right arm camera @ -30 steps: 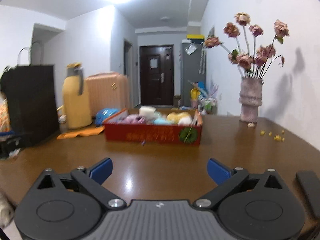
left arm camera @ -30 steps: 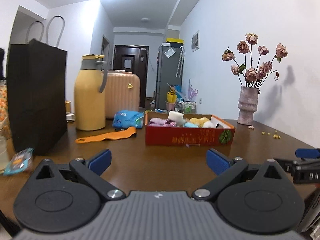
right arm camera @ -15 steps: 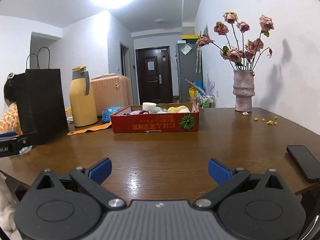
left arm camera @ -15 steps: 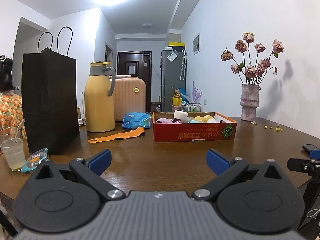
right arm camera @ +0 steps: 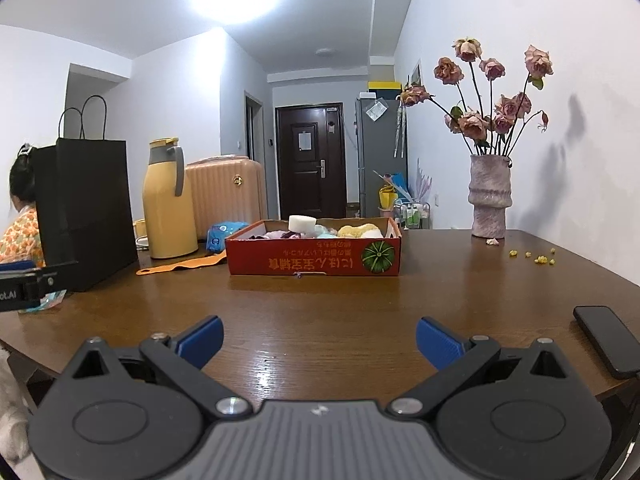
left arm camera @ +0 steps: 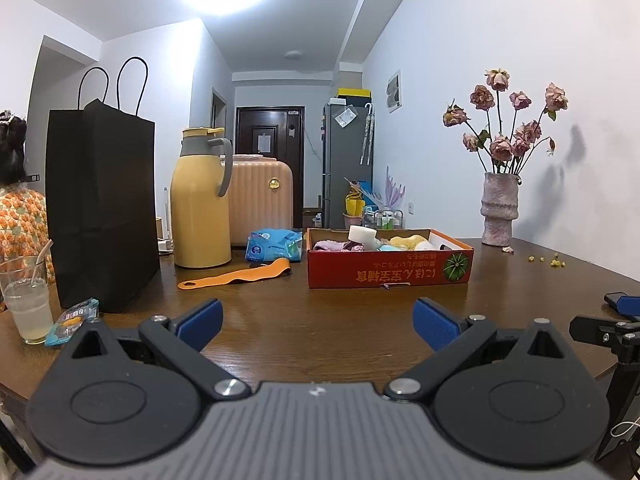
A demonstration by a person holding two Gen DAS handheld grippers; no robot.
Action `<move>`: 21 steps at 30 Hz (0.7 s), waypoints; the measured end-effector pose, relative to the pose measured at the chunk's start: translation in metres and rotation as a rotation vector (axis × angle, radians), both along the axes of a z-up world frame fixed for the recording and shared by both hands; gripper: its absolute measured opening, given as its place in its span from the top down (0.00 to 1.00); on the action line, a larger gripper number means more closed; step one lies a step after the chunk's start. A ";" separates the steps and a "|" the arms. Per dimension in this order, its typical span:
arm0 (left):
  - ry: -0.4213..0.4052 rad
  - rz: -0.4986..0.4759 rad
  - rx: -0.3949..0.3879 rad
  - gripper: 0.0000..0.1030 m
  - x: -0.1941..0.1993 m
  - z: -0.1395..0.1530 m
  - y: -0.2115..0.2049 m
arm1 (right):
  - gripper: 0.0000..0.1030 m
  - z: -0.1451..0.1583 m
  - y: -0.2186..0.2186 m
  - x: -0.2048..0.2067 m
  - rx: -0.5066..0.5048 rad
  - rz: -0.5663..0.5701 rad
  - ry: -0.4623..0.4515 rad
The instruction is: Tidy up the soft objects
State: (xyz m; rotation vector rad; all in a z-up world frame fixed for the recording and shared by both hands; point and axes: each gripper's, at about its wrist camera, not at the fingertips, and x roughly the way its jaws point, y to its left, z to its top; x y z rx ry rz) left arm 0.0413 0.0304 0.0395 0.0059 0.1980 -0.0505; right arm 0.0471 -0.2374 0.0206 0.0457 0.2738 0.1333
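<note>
- A white-walled room with a dark door at the far end of a hallway; a dark wooden worktop (right arm camera: pixel 320 312) fills the foreground.
- On it stands a red cardboard box (left arm camera: pixel 388 270), the landmark here. The soft objects (left arm camera: pixel 362 238), a white sponge block, pink cloth and yellow and pale blue pieces, lie inside it.
- Left of the box: an orange strap (left arm camera: pixel 236 276), a blue wipes pack (left arm camera: pixel 274 244), a yellow thermos jug (left arm camera: pixel 200 208) and a black paper bag (left arm camera: pixel 102 204). Right of it: a vase of dried roses (right arm camera: pixel 490 196) and a phone (right arm camera: pixel 608 340).
- The left gripper (left arm camera: pixel 316 322) and right gripper (right arm camera: pixel 318 334) both hover released and empty, well short of the box.
- Everything soft in view sits in the box, which fits a sorting about to start or one just ended.
</note>
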 end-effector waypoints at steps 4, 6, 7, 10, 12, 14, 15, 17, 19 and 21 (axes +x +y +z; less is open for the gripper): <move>0.001 0.001 -0.001 0.00 0.000 0.000 0.001 | 0.00 -0.001 -0.002 0.001 0.001 -0.013 0.004; 0.001 0.001 -0.002 0.00 0.000 0.000 0.001 | 0.00 -0.001 -0.001 0.001 0.001 -0.015 0.005; 0.000 0.002 -0.003 0.00 0.000 0.000 0.001 | 0.00 -0.001 -0.001 0.001 0.002 -0.015 0.003; -0.001 0.003 -0.004 0.00 0.000 0.000 0.002 | 0.00 -0.001 0.000 0.000 -0.001 -0.015 0.002; -0.002 0.003 -0.004 0.00 -0.001 0.000 0.002 | 0.00 0.000 0.000 0.000 -0.001 -0.015 0.001; -0.002 0.001 -0.005 0.00 0.000 0.000 0.002 | 0.00 0.000 0.000 0.000 -0.001 -0.017 0.000; -0.002 0.002 -0.006 0.00 -0.001 0.000 0.002 | 0.00 0.000 0.001 0.000 -0.001 -0.018 0.002; -0.003 0.003 -0.005 0.00 -0.001 0.000 0.002 | 0.00 0.000 0.000 0.001 -0.002 -0.020 0.002; -0.003 0.004 -0.006 0.00 -0.001 0.000 0.002 | 0.00 0.000 0.000 0.001 -0.002 -0.019 0.004; -0.004 0.003 -0.005 0.00 -0.001 0.000 0.002 | 0.00 0.000 0.001 0.001 -0.004 -0.016 0.005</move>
